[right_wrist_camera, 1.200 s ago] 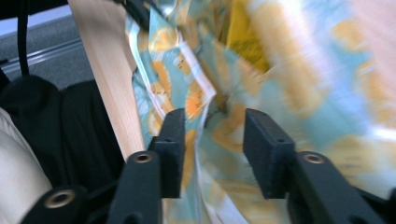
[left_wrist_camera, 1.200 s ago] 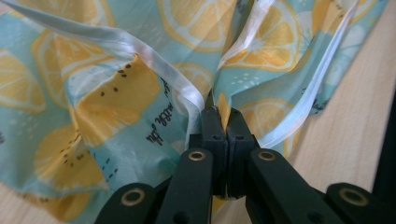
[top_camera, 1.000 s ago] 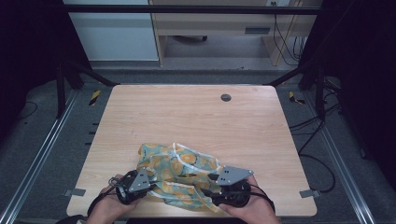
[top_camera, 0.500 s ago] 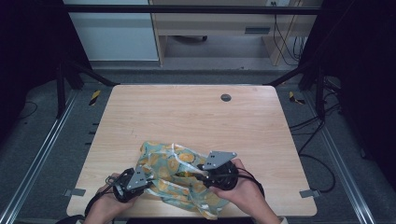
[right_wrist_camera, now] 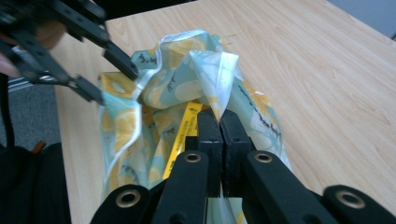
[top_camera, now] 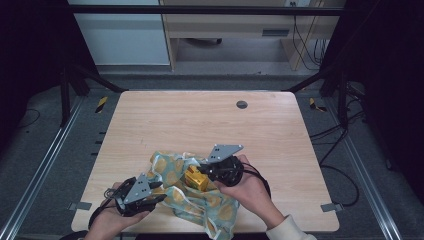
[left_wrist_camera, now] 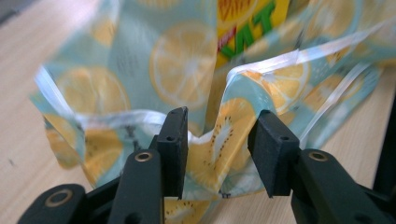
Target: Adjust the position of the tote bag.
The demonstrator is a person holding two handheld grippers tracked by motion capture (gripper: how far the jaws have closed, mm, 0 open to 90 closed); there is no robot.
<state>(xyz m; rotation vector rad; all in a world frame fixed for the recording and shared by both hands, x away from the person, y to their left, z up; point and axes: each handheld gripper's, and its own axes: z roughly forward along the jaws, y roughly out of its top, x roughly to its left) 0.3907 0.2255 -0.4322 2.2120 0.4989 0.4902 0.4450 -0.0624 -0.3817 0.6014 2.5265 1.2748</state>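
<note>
A teal cloth bag (top_camera: 220, 210) printed with lemon slices lies crumpled near the table's front edge. A yellow carton (top_camera: 195, 178) with green lettering stands inside it, also seen as the carton (left_wrist_camera: 247, 28) and the carton (right_wrist_camera: 187, 126). My right gripper (right_wrist_camera: 219, 121) is shut on the bag's white-lined rim and holds it up; from above, the right gripper (top_camera: 204, 171) sits just right of the carton. My left gripper (left_wrist_camera: 219, 149) is open, with a fold of the bag (left_wrist_camera: 182, 74) between its jaws. In the high view the left gripper (top_camera: 159, 192) is at the bag's left edge.
The bag rests on a light wooden table (top_camera: 200, 125) with a dark round grommet (top_camera: 242, 104) near its far edge. Black frame posts and cables (top_camera: 345, 140) run along the right side. A desk stands beyond the table.
My right gripper has moved away from the front edge and leftward, pulling the bag's rim up and uncovering the yellow carton. The left gripper has shifted slightly at the bag's left edge.
</note>
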